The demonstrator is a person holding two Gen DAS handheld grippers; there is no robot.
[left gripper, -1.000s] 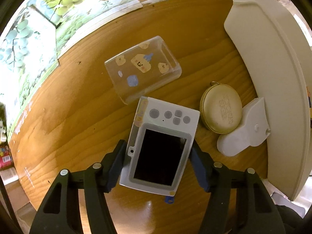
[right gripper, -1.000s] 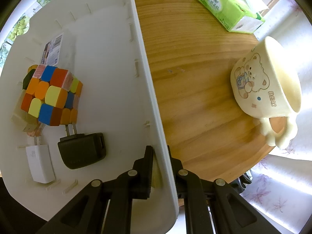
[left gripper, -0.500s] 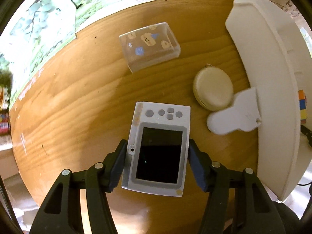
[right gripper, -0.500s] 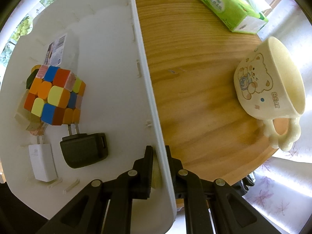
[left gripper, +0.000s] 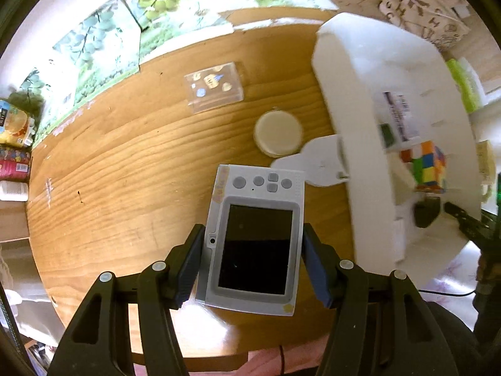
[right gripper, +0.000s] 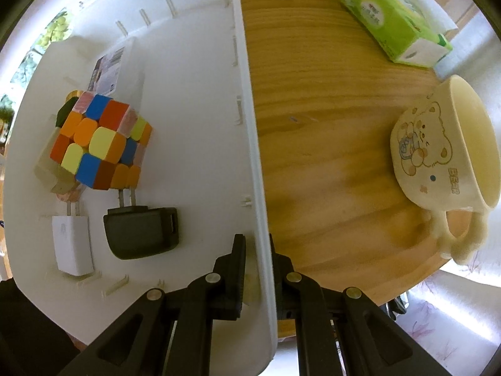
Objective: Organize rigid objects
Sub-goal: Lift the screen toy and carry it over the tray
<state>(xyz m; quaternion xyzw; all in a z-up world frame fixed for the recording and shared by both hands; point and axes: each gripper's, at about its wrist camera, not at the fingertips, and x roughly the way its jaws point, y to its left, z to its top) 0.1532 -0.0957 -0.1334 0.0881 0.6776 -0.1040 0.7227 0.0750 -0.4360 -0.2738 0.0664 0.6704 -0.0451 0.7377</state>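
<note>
Camera (left gripper: 255, 244) clamped in my left gripper (left gripper: 250, 269) had risen clear of the table (left gripper: 125, 188), bin (right gripper: 200, 125) to its right, my right gripper (right gripper: 254, 269) pinching the rim

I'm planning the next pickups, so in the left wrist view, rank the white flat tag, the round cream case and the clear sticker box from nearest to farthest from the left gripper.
From the left gripper, which holds the handheld console:
1. White flat tag, ahead and right, against the white bin.
2. Round cream case, just beyond the tag.
3. Clear sticker box, farthest, ahead and slightly left.
</note>
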